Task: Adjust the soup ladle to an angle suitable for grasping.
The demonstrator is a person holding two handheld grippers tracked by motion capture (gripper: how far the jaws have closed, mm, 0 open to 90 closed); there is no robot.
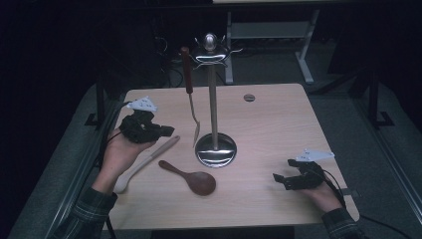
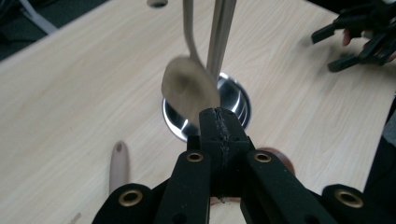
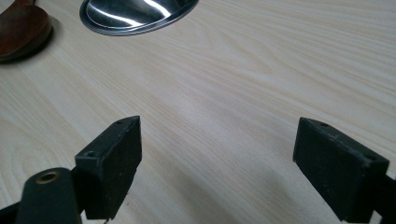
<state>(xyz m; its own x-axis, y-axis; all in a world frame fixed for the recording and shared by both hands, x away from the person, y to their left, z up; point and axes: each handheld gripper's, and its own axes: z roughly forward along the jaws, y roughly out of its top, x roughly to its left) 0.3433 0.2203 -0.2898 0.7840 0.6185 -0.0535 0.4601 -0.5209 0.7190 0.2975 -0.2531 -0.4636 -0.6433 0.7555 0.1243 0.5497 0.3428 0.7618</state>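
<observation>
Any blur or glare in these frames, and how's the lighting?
High view: dim, room around the table nearly black. Left gripper view: hanging metal spoon soft and blurred, jaws sharp. Right gripper view: bright glare streaks on the stand's base, wood grain crisp.

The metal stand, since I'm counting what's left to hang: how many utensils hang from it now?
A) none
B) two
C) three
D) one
D: one red-handled metal utensil hangs from the metal stand; the dark wooden spoon and the pale utensil lie on the table.

Looks like a lab/test rm: bare wood table (image 1: 278,149), dark surrounds, floor cables (image 1: 169,64), desk frames (image 1: 303,55).
</observation>
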